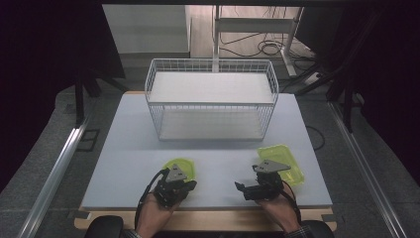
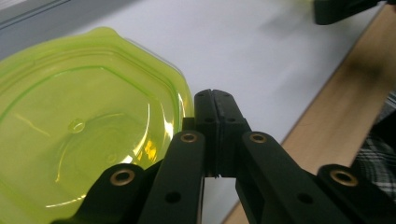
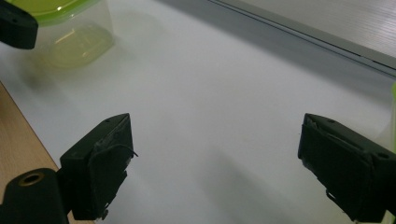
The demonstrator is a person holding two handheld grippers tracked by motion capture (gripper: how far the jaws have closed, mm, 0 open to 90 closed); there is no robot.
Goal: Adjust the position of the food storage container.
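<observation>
Nearest to us in the left gripper view, the matte black jaws of our left gripper (image 2: 215, 95) are pressed flat together with nothing between them, brass-coloured rivets shining on their hinged arms. Just beside the closed tips, on their left, lies a translucent lime-green plastic lid (image 2: 79, 126), eight-sided with rounded corners, a raised rim and a small dimple at its centre; its glossy surface catches streaks of light. We cannot tell whether the tips touch its edge.

Our right gripper (image 3: 215, 149) has its jaws spread wide, two blocky black pads with worn, slightly frayed rubber faces, holding nothing. Between them is bare, smooth pale-grey table (image 3: 219, 107). Well beyond the left jaw stands a clear plastic container (image 3: 74, 35) with a lime-green rim.

From the high view, the left gripper (image 1: 174, 184) sits at the near edge of the green lid (image 1: 185, 166), and the right gripper (image 1: 257, 186) is close to a second lime-green rectangular container (image 1: 287, 161) with rounded corners, which lies just past it. Far ahead of both sets of jaws stands a white wire basket rack (image 1: 212, 99) with two flat white shelves and thin gridded walls. A light wooden strip (image 1: 213, 218) edges the table on our side.
</observation>
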